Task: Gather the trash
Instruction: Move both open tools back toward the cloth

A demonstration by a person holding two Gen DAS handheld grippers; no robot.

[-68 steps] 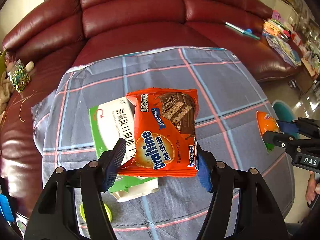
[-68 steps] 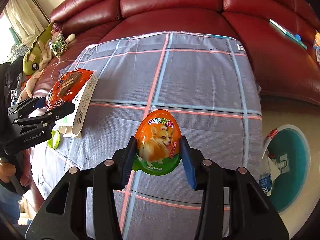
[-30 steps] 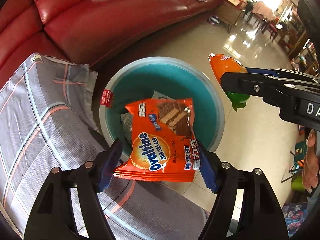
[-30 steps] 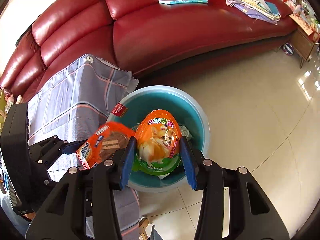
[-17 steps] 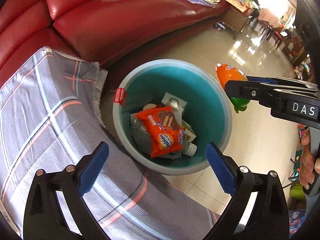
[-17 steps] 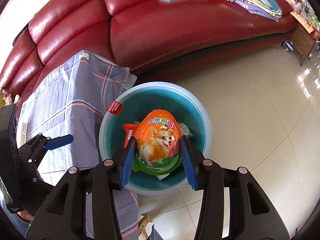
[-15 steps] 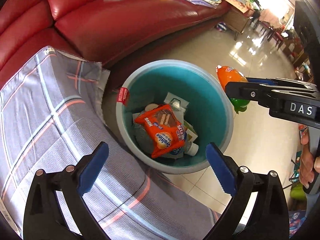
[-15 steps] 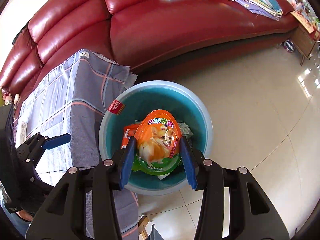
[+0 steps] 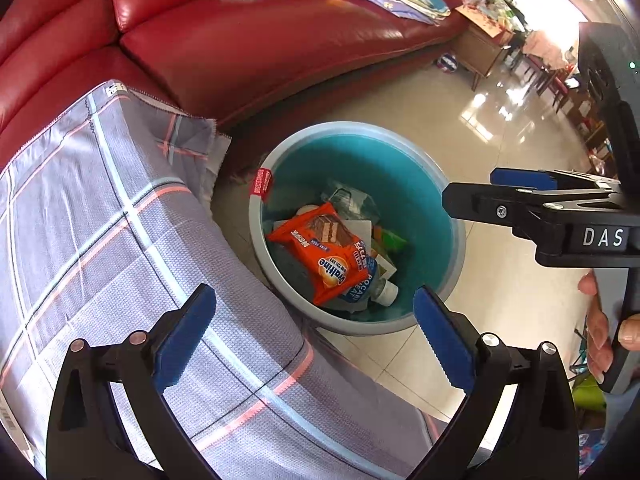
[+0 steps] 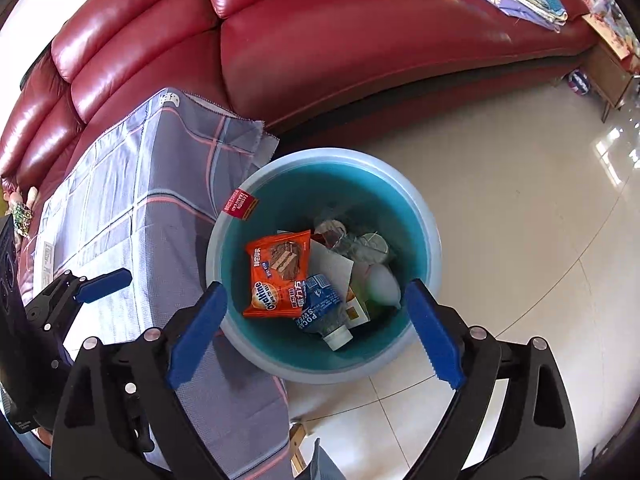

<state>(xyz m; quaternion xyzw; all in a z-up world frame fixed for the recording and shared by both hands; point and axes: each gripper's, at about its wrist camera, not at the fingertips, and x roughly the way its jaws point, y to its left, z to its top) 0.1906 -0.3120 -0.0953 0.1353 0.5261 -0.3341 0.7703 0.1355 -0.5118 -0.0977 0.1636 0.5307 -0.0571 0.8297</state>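
Your right gripper [image 10: 316,332] has just been opening and nothing is between its pads now; half a second ago it clamped the orange egg toy, which I cannot pick out among the trash. Your left gripper [image 9: 316,336] is also spread wide and empty. The Ovaltine wrapper [image 10: 278,280], flat and orange, lies inside the teal bin [image 10: 424,216], so both drops look done.

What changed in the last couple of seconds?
Both grippers swung from the table to above the teal bin. The left gripper dropped the Ovaltine packet in; the right gripper has just opened, its egg toy gone from the jaws. The plaid cloth stayed put.
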